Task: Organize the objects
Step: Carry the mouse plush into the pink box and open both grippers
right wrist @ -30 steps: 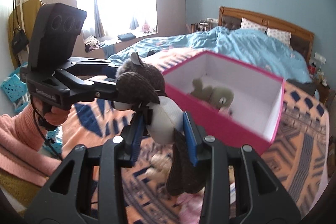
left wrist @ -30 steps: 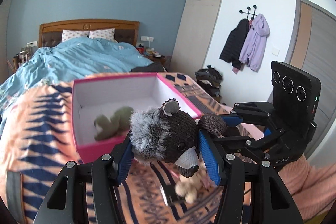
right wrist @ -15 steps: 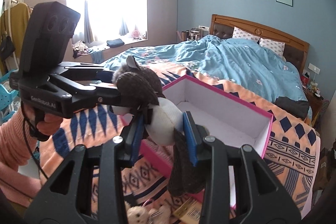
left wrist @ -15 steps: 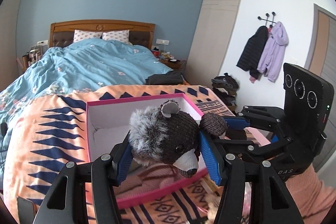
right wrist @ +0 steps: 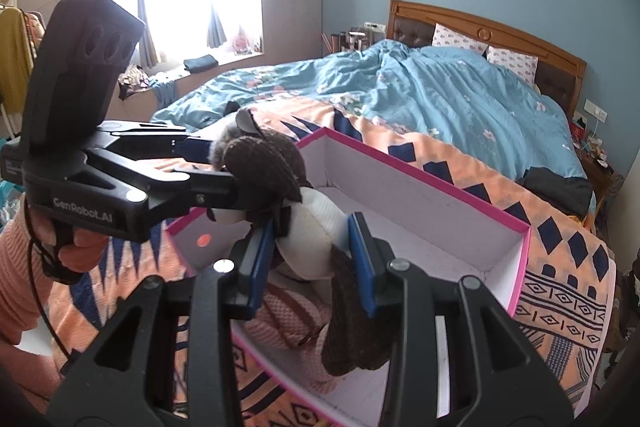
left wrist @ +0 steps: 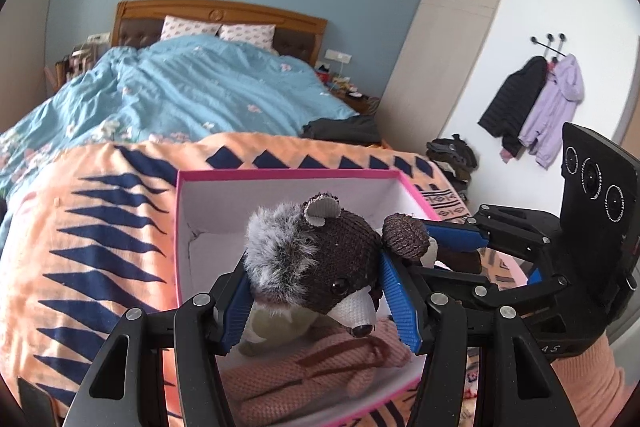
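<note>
While both tools gripped it, the brown knitted plush raccoon with a grey furry tuft (left wrist: 316,263) hung above the open pink-rimmed cardboard box with white inner walls (left wrist: 280,175). From the left wrist camera, the left gripper (left wrist: 316,303) was partly closed, its blue ribbed pads (left wrist: 400,299) pressed on either side of the toy's head, the white snout pointing toward five o'clock. At three o'clock from the head, the right gripper (left wrist: 444,247) came in from the side, held by a hand in a salmon knitted sleeve (left wrist: 588,379), with one round brown ear resting against its upper blue finger.

Seen from the right wrist camera, the right gripper (right wrist: 312,259) was narrowed about the raccoon's cream belly (right wrist: 312,243), both blue pads touching it, and the brown legs dangled toward six o'clock over the box's near wall. At nine o'clock the left gripper (right wrist: 224,163) clasped the head.

Inside the box lay a pink knitted soft toy with brown straps (left wrist: 320,367) and, just beside it toward eleven o'clock, an olive-green plush (left wrist: 276,327), partly hidden by the raccoon. The box sat on an orange blanket with navy geometric patterns (left wrist: 100,247), spread across the foot of a bed with a blue floral duvet (left wrist: 192,95) at twelve o'clock.
</note>
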The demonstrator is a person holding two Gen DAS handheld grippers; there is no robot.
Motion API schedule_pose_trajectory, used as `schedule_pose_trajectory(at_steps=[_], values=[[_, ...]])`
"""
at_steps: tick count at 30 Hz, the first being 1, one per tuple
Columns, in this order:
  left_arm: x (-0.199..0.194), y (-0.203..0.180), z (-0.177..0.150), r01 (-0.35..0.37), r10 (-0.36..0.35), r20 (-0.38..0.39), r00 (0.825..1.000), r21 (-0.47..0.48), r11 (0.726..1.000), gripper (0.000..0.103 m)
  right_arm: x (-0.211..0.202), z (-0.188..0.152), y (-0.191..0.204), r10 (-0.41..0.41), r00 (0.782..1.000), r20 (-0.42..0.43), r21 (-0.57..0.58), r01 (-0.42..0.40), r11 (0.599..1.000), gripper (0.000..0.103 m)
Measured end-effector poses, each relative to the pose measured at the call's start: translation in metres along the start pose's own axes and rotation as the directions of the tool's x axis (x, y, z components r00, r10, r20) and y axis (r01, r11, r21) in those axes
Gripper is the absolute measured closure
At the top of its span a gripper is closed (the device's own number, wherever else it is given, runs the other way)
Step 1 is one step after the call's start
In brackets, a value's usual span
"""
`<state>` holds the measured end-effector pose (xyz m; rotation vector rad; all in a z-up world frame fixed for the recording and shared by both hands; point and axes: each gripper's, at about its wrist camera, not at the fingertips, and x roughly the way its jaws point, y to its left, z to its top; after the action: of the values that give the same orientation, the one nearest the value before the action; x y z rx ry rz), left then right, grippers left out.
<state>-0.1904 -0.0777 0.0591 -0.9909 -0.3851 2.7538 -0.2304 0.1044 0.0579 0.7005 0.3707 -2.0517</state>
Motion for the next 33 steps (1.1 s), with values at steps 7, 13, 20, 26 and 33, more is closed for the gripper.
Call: schedule_pose_trajectory(at_steps=[7,13,20,26,33], values=[[0.032,0.026,0.003,-0.075,0.067,-0.091,0.994,-0.085,0.994,0.043,0.044,0.012,-0.015,-0.037,0.996,-0.079,0.038,0.040,0.999,0.063],[0.036,0.041,-0.005,-0.083,0.070,-0.098,0.993,-0.138,0.987,0.043,0.056,0.011,-0.020,-0.089,0.990,-0.114,0.058,0.096,0.994,0.063],[0.013,0.033,-0.014,-0.023,0.020,-0.021,1.000,-0.125,0.992,0.037,0.041,0.002,-0.028,-0.037,0.995,-0.096,0.135,0.050,0.990,0.063],[-0.021,0.006,-0.023,0.041,-0.039,0.055,0.998,-0.044,0.998,0.029,0.011,-0.010,-0.022,0.028,0.999,-0.046,0.180,-0.020,0.984,0.061],[-0.062,-0.033,-0.044,0.083,-0.089,0.112,0.990,0.051,0.995,0.020,-0.047,-0.025,-0.003,0.108,0.992,0.061,0.186,-0.117,0.976,0.052]])
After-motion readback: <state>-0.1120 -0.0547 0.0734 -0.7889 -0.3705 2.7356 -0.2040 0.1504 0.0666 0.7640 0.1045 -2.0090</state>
